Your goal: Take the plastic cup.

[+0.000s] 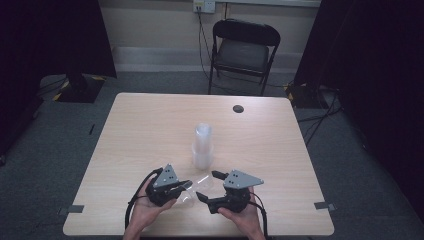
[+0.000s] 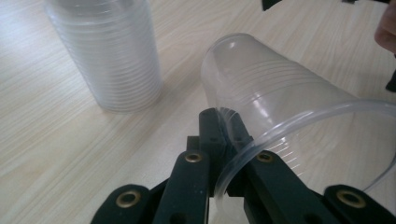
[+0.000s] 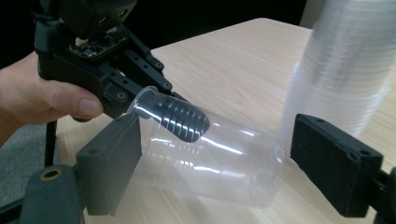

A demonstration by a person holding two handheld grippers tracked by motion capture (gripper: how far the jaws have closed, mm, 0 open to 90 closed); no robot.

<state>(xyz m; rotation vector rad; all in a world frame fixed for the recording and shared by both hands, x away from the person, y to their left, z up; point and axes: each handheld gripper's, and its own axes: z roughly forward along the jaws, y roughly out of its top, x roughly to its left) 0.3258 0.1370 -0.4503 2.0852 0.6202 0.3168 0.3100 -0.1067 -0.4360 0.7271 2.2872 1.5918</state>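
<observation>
Left gripper (image 1: pixel 181 186): sitting at the table's near edge, about 7 o'clock from the stack; its jaws are pinching the rim wall of a single clear plastic cup (image 2: pixel 261 98), 1 jaw inside the mouth and 1 outside, as the left gripper view is showing.
Single cup: lying tipped on its side, base pointing toward 1 o'clock in the high view, mouth toward the left gripper; the rim grip is probably keeping it steady for a handover or a placing.
Right gripper (image 1: pixel 209 186): sitting at about 5 o'clock from the stack; its jaws are standing wide apart on either side of the cup's body (image 3: pixel 219 163), touching nothing that I can make out, seemingly lining up to take the cup.
Stack of clear plastic cups (image 1: pixel 202 145): standing upside down near the table's centre, at 12 o'clock from both grippers, just beyond the cup's base.
Table (image 1: pixel 150 125): light wood grain.
Folding chair (image 1: pixel 243 50): standing beyond the far edge at 12 o'clock.
Writing: no brand or label is readable anywhere.
</observation>
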